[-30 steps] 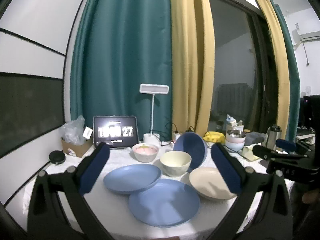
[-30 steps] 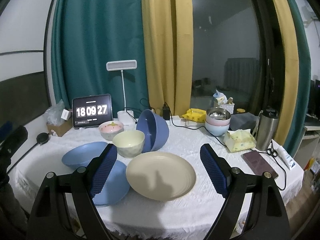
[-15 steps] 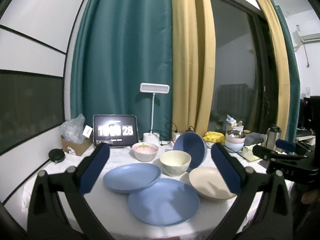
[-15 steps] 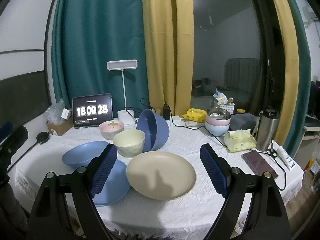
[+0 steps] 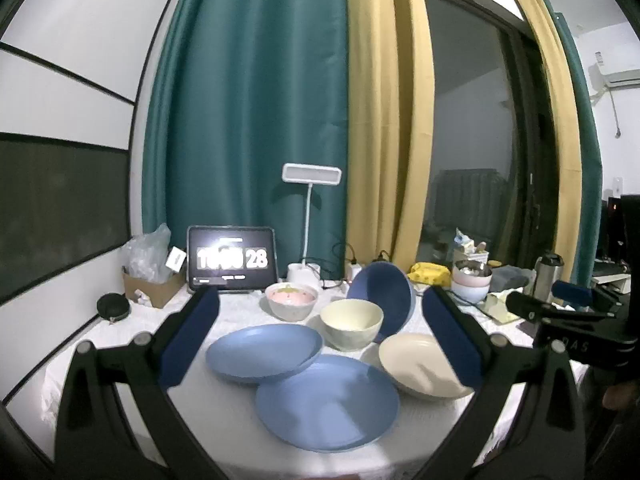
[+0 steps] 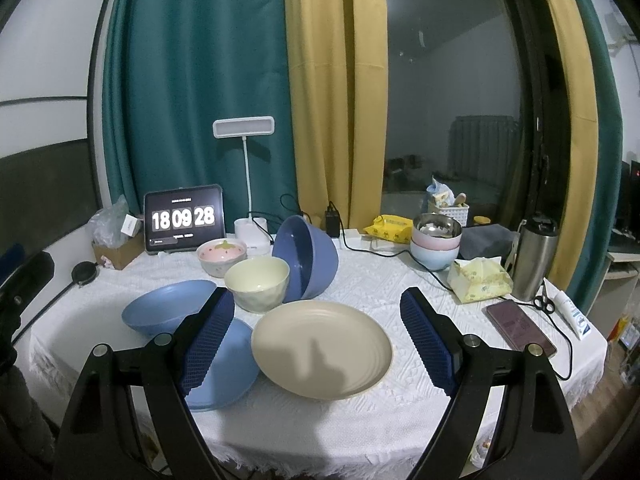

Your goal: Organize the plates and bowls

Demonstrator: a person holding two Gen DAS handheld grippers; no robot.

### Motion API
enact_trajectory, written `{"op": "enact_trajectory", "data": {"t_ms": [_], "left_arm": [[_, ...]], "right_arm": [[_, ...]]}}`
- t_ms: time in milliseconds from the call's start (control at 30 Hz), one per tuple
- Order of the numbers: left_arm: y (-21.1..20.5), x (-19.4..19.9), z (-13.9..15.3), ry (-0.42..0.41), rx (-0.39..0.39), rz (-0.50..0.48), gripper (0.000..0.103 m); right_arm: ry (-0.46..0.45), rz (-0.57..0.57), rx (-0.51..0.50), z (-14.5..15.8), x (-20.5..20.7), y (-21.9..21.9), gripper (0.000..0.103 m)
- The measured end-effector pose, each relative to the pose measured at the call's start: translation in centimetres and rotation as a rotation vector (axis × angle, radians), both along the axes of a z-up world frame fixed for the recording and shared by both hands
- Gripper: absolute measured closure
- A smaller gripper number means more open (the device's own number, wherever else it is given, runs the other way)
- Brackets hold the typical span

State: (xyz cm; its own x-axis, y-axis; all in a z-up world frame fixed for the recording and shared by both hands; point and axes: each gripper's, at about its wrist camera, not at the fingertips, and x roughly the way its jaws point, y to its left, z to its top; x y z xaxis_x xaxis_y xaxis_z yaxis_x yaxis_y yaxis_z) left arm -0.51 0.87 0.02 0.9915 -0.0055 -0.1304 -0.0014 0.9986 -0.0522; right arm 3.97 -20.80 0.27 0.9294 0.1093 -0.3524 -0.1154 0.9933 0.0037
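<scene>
Plates and bowls: unsorted, no grasp yet

Round beige plate (image 6: 322,348) lies near table's (image 6: 440,300) front edge, two flat blue plates (image 5: 328,400) beside. Left gripper (image 5: 320,340) and right gripper (image 6: 316,336) gape wide, empty. Next likely: pinch a rim.

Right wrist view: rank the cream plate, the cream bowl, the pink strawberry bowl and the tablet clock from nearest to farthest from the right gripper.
1. cream plate, directly between the open right gripper fingers.
2. cream bowl, behind the plate, slightly left.
3. pink strawberry bowl, farther back left.
4. tablet clock, at the table's back left edge by the curtain.
</scene>
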Motion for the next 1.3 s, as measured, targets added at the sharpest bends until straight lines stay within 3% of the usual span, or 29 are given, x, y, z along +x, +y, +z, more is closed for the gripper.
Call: {"op": "enact_trajectory", "data": {"t_ms": [467,1300], "left_arm": [[-0.5,2.3,-1.8,0.051,-0.011,-0.025,0.001],[-6.8,13.7,-6.9,0.337,0.071,-0.122,0.002]], "right_arm": [[0.051,0.000,-0.004,-1.3,1.5,-0.1,0.015],[0.271,-0.064,0.086,-8.2,10.2,-6.2,0.015]]}}
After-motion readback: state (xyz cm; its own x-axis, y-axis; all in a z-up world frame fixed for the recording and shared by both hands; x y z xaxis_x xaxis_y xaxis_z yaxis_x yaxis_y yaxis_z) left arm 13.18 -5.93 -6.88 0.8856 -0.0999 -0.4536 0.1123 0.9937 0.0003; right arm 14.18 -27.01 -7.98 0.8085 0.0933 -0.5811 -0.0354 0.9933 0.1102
